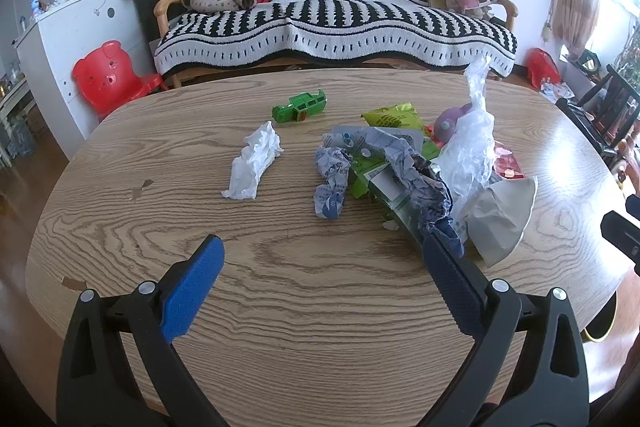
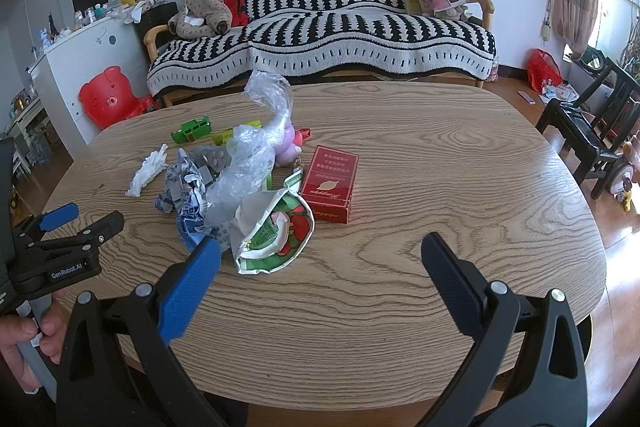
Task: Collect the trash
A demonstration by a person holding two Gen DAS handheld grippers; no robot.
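Both wrist views face the sofa (image 1: 332,15) across the shared table (image 2: 440,187).

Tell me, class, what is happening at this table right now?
A person holds two grippers over a wooden table strewn with trash. Both the left gripper and the right gripper are open and hold nothing. A white tissue lies apart from a heap of crumpled paper, clear plastic and a flattened paper cup. A red box sits beside the heap. Nothing is picked up yet.
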